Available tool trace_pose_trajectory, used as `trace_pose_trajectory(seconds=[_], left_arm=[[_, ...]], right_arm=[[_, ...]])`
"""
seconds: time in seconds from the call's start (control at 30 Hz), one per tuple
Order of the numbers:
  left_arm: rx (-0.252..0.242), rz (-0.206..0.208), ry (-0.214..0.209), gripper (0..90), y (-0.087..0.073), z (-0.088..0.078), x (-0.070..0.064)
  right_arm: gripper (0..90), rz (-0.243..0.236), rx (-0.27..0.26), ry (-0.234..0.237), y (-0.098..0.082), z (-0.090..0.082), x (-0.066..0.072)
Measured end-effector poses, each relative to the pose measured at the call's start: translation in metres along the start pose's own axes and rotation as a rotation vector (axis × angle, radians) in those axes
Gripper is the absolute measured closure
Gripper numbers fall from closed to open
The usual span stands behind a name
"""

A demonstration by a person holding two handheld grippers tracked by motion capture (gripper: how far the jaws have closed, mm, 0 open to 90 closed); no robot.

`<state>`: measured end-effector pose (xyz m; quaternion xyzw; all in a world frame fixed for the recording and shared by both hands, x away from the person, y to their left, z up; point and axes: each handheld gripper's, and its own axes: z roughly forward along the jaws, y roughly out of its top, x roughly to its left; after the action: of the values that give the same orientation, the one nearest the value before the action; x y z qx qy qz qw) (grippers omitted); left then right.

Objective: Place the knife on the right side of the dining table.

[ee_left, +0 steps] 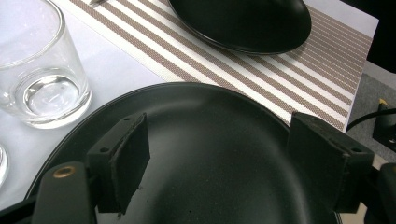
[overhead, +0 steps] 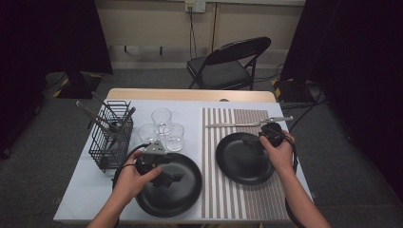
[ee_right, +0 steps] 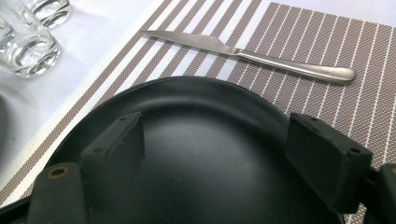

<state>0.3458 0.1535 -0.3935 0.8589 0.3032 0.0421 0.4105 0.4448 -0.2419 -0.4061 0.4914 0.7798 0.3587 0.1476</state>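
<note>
Two black plates lie on the table. The left plate [overhead: 185, 199] [ee_left: 210, 112] rests on the white cloth, and my left gripper [overhead: 175, 176] [ee_left: 217, 154] hovers over it, open, with nothing between its jaws. The right plate [overhead: 237, 166] [ee_right: 196, 107] [ee_left: 243, 21] sits on the striped placemat [overhead: 237, 202] [ee_right: 299, 32]. My right gripper [overhead: 252, 141] [ee_right: 215, 144] stands open over that plate's far right part, jaws wide and empty. A steel knife [overhead: 237, 125] [ee_right: 252, 57] lies on the placemat just beyond the right plate.
Three clear glasses [overhead: 162, 127] [ee_left: 39, 70] [ee_right: 28, 51] stand behind the left plate. A black wire basket [overhead: 111, 137] holding utensils is at the left. Another steel utensil [overhead: 280, 118] lies at the placemat's far right. A folding chair [overhead: 228, 64] stands beyond the table.
</note>
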Motion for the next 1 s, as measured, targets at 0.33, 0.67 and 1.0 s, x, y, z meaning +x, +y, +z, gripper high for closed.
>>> trace_pose_trajectory(seconds=[0.33,0.67,1.0], left_arm=[[0.001,-0.002,0.005,20.8,-0.003,-0.007,0.001],[0.003,-0.008,0.016,20.8,-0.003,-0.012,0.005],[0.004,-0.003,0.019,20.5,-0.002,-0.016,0.005]], right_arm=[[18.8,-0.009,-0.003,0.034,-0.008,-0.002,0.011],[18.9,-0.031,-0.006,0.064,-0.017,-0.007,0.022],[18.9,-0.042,-0.003,0.087,-0.022,-0.008,0.032]])
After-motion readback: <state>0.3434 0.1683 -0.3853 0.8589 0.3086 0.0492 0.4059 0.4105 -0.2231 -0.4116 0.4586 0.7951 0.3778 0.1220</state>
